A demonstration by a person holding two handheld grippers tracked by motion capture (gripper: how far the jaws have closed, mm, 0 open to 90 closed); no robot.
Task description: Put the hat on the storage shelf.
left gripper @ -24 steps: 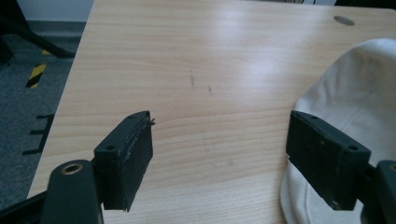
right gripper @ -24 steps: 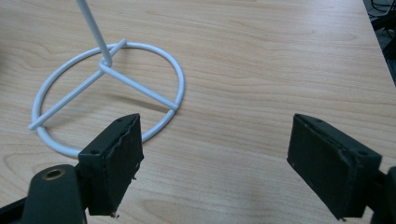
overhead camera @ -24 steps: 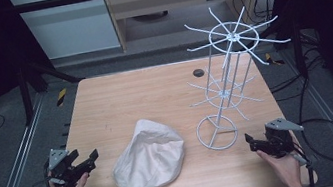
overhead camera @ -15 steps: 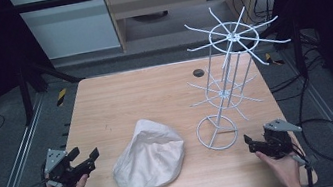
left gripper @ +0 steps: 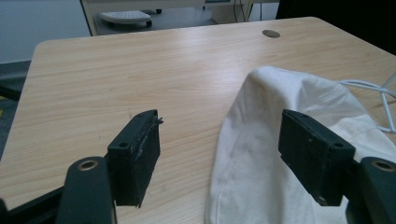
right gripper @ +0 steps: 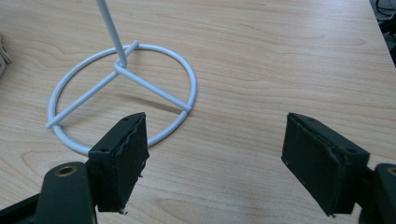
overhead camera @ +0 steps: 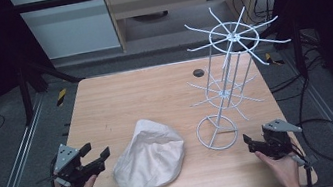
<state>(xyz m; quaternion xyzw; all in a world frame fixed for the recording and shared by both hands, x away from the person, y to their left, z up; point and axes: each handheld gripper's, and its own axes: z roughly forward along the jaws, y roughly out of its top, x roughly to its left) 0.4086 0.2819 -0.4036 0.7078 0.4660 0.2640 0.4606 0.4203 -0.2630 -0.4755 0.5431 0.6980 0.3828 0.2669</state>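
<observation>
Jaws wide and empty on both, left hand-held gripper (overhead camera: 98, 158) faces the cap (overhead camera: 148, 156), right hand-held gripper (overhead camera: 248, 142) the rack (overhead camera: 226, 83); best pinch the cap's near edge low on the worktop (overhead camera: 144, 92).

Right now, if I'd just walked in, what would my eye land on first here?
Probably the tall white wire rack, standing on the right half of the wooden table with its spokes fanning out in two tiers. Next, the cream cloth cap lying crumpled near the front edge, left of the rack's ring base. At the front corners a person holds two black grippers, the left gripper beside the cap and the right gripper near the rack, both open and empty.
</observation>
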